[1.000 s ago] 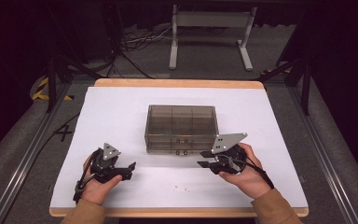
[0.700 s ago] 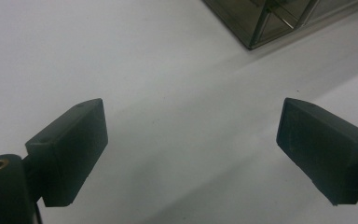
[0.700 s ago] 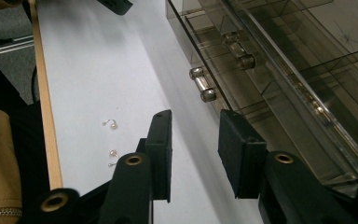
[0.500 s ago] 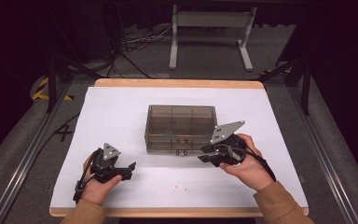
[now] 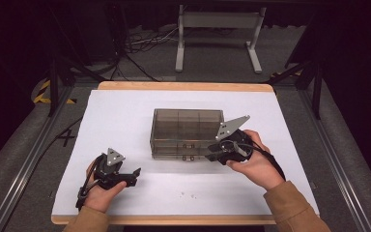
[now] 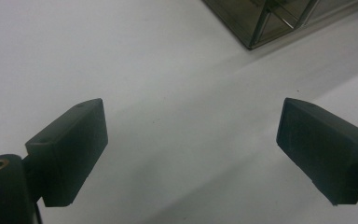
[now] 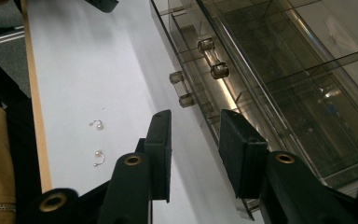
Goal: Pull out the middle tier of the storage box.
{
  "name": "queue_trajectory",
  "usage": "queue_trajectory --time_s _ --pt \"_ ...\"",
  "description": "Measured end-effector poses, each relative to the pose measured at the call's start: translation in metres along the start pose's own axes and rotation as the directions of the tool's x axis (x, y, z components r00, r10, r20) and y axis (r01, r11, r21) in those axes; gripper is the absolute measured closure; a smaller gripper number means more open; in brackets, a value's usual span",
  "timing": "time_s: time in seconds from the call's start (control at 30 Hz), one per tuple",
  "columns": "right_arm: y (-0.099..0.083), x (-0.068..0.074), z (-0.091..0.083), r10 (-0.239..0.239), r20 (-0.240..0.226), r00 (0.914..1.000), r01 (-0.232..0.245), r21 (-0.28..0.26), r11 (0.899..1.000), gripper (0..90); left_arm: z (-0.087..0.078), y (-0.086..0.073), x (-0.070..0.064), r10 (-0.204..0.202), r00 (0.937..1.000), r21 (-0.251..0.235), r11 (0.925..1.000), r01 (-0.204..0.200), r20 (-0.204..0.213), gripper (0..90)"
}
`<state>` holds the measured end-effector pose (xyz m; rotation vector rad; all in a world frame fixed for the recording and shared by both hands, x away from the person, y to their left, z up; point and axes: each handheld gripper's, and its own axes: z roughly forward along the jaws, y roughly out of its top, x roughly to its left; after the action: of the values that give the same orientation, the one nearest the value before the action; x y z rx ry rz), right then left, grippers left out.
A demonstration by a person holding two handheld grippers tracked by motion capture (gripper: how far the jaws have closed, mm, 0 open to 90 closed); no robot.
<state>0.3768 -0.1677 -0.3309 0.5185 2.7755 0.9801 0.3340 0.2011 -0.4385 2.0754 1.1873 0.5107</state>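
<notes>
Working from the biggest thing down, I am looking at the table [image 5: 125,111] with its white cover, and the smoky clear drawer box [image 5: 186,126] sitting near its middle. I am holding my right gripper [image 5: 211,157] against the box's front right corner, fingers [image 7: 161,140] parted a little and gripping nothing, pointed along the drawer fronts toward the small round knobs [image 7: 200,70]. My left gripper [image 5: 134,173] is resting low on the table, well apart from the box, fingers [image 6: 72,149] spread wide and empty.

I am judging that the main risk is the box itself: it looks light and nothing is bracing it, so pulling a knob could drag the whole box toward me instead of sliding a drawer out. The knobs are sitting close together in pairs, so I could be pinching two at once, or the wrong one. Coming in at this slant, a finger may be slipping off a smooth knob.

Two tiny pearl earrings [image 7: 97,140] are lying loose on the table near the front edge; a sweeping wrist or a sliding box could be knocking them off.
</notes>
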Motion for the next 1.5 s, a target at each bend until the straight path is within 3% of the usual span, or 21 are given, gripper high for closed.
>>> queue_trajectory --time_s 0.33,0.8,1.5 --pt "0.004 -0.006 0.011 -0.028 0.004 0.9996 0.028 0.05 0.998 66.3 0.0 0.0 0.0 0.002 1.0 0.0 1.0 -0.002 0.001 9.5" --pt "0.001 -0.014 0.031 -0.047 0.018 0.9987 0.044 0.143 0.989 67.5 0.0 0.0 0.0 0.003 1.0 0.001 1.0 -0.003 0.001 9.6" --pt "0.001 -0.013 0.047 -0.108 0.038 0.9934 0.095 0.252 0.963 68.7 0.0 0.0 0.0 0.002 1.0 0.0 1.0 -0.002 0.003 9.5"
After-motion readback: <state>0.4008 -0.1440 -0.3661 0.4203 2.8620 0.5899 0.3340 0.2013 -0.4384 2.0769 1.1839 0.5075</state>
